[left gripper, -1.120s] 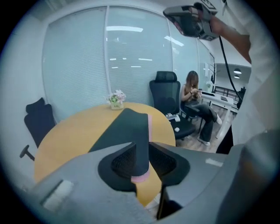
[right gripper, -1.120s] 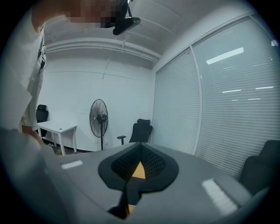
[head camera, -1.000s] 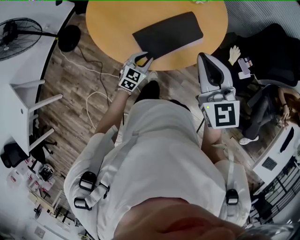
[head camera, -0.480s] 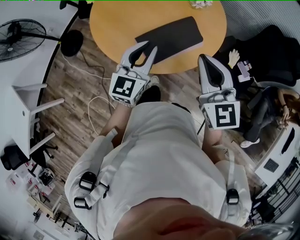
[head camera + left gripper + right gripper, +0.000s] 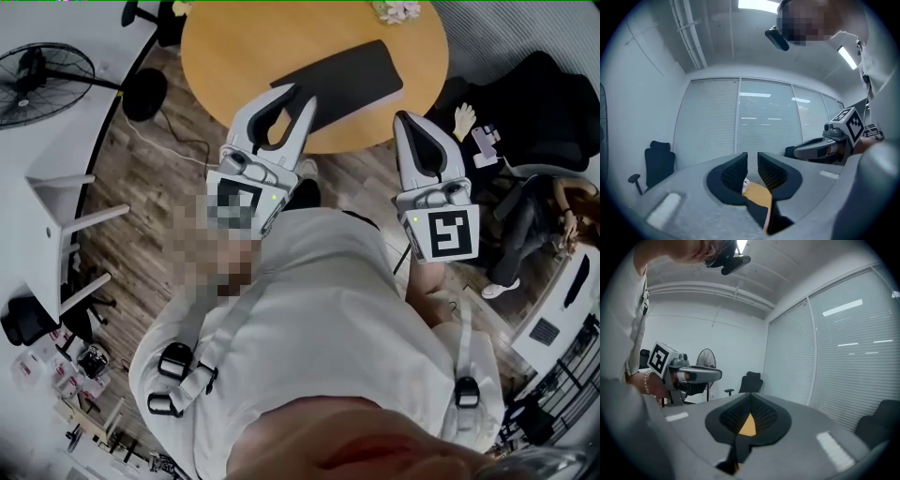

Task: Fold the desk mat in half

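Note:
The dark desk mat (image 5: pixel 345 73) lies flat on the round wooden table (image 5: pixel 234 56), with a pale edge showing along its near right side. My left gripper (image 5: pixel 298 92) is held up in the air over the table's near edge, short of the mat; it is open with nothing between its fingers. In the left gripper view the left gripper (image 5: pixel 752 157) points at the window blinds, with a strip of the table (image 5: pixel 758 194) below it. My right gripper (image 5: pixel 405 116) hovers off the table's right edge, shut and empty. The right gripper (image 5: pixel 751 395) has its tips touching.
A standing fan (image 5: pixel 37 75) and a white desk (image 5: pixel 56 206) are at the left, with cables (image 5: pixel 183 141) on the wood floor. A black chair (image 5: pixel 534 103) and a seated person (image 5: pixel 544 216) are at the right. A small flower piece (image 5: pixel 396 9) sits at the table's far side.
My left gripper has risen from the table's near edge toward the camera, and its jaws now stand apart. The right gripper and the mat have stayed put.

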### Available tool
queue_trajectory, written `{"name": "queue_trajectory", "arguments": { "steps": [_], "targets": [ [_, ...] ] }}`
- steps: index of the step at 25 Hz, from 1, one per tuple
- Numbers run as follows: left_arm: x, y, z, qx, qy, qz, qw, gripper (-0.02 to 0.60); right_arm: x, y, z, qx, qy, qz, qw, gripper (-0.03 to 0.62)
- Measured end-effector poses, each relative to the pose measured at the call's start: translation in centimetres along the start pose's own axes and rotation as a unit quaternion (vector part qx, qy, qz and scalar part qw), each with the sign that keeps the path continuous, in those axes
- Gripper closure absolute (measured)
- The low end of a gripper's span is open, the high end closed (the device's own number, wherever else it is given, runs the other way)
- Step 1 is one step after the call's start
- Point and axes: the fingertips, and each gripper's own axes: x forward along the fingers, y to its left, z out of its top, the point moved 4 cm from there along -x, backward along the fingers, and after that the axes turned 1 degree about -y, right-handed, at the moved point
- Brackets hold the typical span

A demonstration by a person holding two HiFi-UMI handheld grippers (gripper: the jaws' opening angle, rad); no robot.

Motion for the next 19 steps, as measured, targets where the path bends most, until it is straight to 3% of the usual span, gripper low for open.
{"name": "queue_trajectory", "arguments": {
  "steps": [19],
  "targets": [
    [0.0,1.5,0.9,-0.013,-0.005,0.005,0.9999,0.508,1.2,-0.2,0.5,-0.003,0.001,-0.004,1.000,0.590]
  ]
}}
